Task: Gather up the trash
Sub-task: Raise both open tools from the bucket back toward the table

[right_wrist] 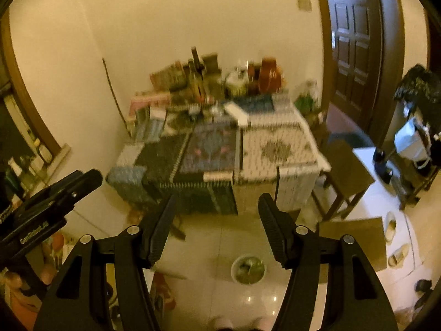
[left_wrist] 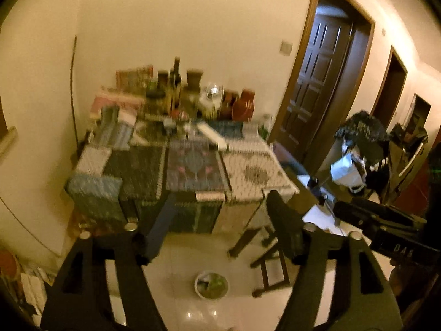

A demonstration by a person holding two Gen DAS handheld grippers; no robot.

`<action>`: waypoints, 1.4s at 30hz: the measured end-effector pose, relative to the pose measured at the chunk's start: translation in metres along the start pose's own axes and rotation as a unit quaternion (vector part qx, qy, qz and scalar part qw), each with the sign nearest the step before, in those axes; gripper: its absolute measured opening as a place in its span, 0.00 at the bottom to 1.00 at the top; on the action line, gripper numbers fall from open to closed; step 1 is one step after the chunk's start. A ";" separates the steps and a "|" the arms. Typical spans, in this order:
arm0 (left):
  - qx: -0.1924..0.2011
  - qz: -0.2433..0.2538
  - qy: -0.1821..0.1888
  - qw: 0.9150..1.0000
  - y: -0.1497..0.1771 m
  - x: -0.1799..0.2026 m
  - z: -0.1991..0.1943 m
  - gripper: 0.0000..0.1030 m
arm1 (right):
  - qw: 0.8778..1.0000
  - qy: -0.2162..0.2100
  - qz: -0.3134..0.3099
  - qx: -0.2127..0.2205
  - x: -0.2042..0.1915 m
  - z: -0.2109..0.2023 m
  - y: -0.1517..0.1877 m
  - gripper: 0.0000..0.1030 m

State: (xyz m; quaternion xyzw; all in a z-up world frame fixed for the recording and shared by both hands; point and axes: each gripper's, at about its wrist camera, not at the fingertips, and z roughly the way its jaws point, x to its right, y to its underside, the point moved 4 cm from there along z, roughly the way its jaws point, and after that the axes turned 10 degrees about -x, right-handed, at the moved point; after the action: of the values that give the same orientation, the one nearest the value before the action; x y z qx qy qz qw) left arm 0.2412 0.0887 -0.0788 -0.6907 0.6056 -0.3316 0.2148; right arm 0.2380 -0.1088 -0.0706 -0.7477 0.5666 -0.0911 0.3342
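- Left black two-finger gripper (left_wrist: 220,223): jaws spread wide, nothing between them, held high over the floor.
- Right black two-finger gripper (right_wrist: 216,220): same, wide and empty. Each gripper shows at the edge of the other's view, so they ride side by side.
- Below both: small round white bin (right_wrist: 248,269) on the glossy pale tile floor (right_wrist: 248,306), with greenish scraps inside. Looks like the trash target, or where trash goes; can't tell which.
- Farther out: table under a patchwork patterned cloth (left_wrist: 256,171), against the cream wall. Back edge is crowded with bottles, jars and boxes (left_wrist: 176,88); too blurred to pick out loose trash.
- Dark wooden stool (left_wrist: 270,264) just right of the table; dark panelled door (left_wrist: 317,77) beyond.
- Progress, my read: at or near the start. Nothing gripped, both tools well apart from bin and table.
- Left to do: find the trash, close in, grab it, get it into the bin.
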 end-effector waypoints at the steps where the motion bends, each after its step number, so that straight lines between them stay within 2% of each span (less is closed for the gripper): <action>1: 0.015 0.002 -0.002 1.000 -0.003 0.000 -0.010 0.74 | 1.000 0.002 -0.002 0.011 -0.002 -0.006 -0.003 0.58; 3: 0.039 0.004 -0.008 0.999 -0.008 -0.001 -0.026 0.84 | 0.999 0.010 -0.005 0.035 -0.005 -0.017 -0.008 0.67; 4: 0.050 0.005 -0.009 0.999 -0.010 -0.001 -0.032 0.87 | 0.999 0.013 -0.006 0.046 -0.006 -0.022 -0.009 0.68; 9: 0.084 0.018 -0.020 0.996 -0.020 0.000 -0.048 0.92 | 0.995 0.031 -0.016 0.092 -0.008 -0.037 -0.021 0.86; 14: 0.096 0.012 -0.024 0.995 -0.034 0.000 -0.042 0.93 | 0.991 0.040 -0.027 0.124 -0.001 -0.034 -0.039 0.89; 18: 0.102 -0.006 -0.033 0.994 -0.054 -0.004 -0.022 0.93 | 0.987 0.046 -0.043 0.147 0.009 -0.026 -0.057 0.89; 23: 0.099 -0.021 -0.051 0.994 -0.088 0.001 0.015 0.93 | 0.987 0.043 -0.058 0.145 0.026 -0.005 -0.088 0.89; 32: 0.102 -0.031 -0.081 0.991 -0.151 0.023 0.072 0.92 | 0.990 0.012 -0.078 0.119 0.064 0.034 -0.151 0.89; 35: 0.103 -0.042 -0.101 0.989 -0.166 0.026 0.090 0.93 | 0.990 -0.001 -0.088 0.107 0.075 0.049 -0.169 0.89; 39: 0.097 -0.057 -0.114 0.987 -0.179 0.023 0.110 0.93 | 0.991 0.002 -0.101 0.093 0.079 0.069 -0.182 0.89; 42: 0.084 -0.064 -0.125 0.987 -0.187 0.016 0.128 0.93 | 0.992 -0.002 -0.104 0.066 0.080 0.090 -0.188 0.89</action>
State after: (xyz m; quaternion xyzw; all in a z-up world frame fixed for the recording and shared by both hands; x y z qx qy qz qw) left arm 0.4635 0.0923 -0.0336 -0.7433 0.4986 -0.3059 0.3246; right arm 0.4596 -0.1207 -0.0445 -0.7791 0.4780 -0.1607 0.3725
